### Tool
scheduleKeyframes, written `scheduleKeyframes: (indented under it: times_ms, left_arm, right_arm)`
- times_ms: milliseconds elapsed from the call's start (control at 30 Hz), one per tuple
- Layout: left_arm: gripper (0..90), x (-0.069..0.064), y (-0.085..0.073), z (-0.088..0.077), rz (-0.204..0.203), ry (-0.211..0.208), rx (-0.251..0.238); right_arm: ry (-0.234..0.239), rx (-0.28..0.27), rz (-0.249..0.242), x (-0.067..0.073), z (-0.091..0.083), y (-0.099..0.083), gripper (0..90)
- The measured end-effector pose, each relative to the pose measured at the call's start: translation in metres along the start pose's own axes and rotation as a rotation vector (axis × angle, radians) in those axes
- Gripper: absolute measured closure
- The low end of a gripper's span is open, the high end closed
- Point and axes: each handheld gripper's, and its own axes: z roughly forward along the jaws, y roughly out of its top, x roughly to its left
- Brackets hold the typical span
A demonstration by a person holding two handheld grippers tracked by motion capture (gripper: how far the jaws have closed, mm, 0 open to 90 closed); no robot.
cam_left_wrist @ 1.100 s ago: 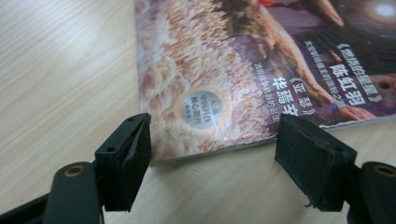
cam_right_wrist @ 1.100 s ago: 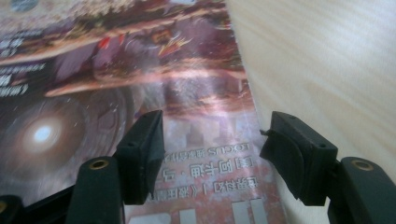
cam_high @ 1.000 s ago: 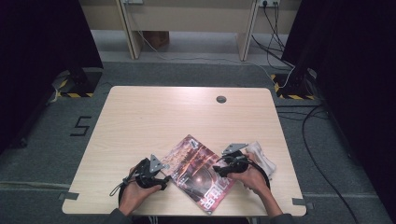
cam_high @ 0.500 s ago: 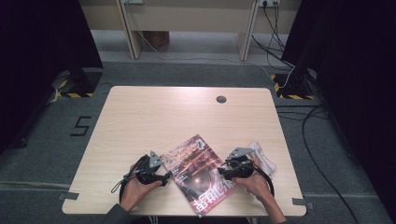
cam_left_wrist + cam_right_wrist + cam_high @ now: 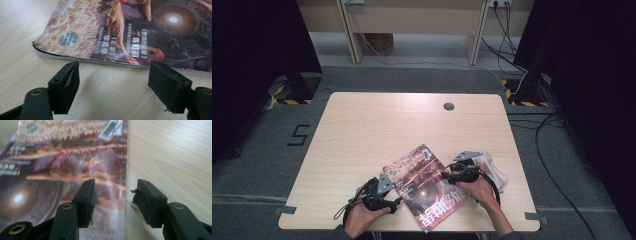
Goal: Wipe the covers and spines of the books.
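- A glossy magazine (image 5: pixel 426 187) lies flat and askew on the near part of the wooden table (image 5: pixel 377 130), its dark reddish cover up, one corner reaching the near edge.
- The left gripper (image 5: pixel 398 201) sits at the magazine's left edge, held low over the table by the person's left hand (image 5: pixel 362 217).
- In the left gripper view its jaws stand wide apart with bare tabletop between them; the magazine's (image 5: pixel 120 32) spine edge lies just beyond the tips, not touched, so it holds nothing.
- The right gripper (image 5: pixel 445 176) comes in from the right side, in the right hand (image 5: pixel 479 192), over the cover's right edge.
- In the right gripper view its jaws stand about half open and have just been closing. They straddle the magazine's (image 5: pixel 62 165) edge, one jaw over the cover and the other over the wood; I cannot tell whether the pads press on it.
- A crumpled white cloth (image 5: pixel 493 170) lies just behind the right hand.
- A round grommet (image 5: pixel 449 106) sits near the table's far edge.
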Motion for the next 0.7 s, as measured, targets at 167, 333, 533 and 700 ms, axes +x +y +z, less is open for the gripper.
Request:
scheduleKeyframes:
  times_ms: [167,333,533,700]
  left_arm:
    - [25.3,-0.001,-0.001,0.003,-0.008,-0.013,0.01]
    - [24.9,-0.003,0.001,0.006,-0.01,-0.005,0.005]
    - [24.1,-0.005,0.001,0.007,-0.01,0.009,0.007]
    - [19.5,-0.004,0.002,0.008,-0.019,0.019,0.007]
  right_arm:
    - [0.01,0.01,0.025,-0.001,0.01,0.006,50.1]
    - [0.031,0.004,0.041,0.002,0.015,0.009,49.4]
    - [0.015,-0.001,0.096,0.004,0.016,0.011,49.0]
    - [0.007,-0.004,0.131,0.007,0.014,0.014,48.1]
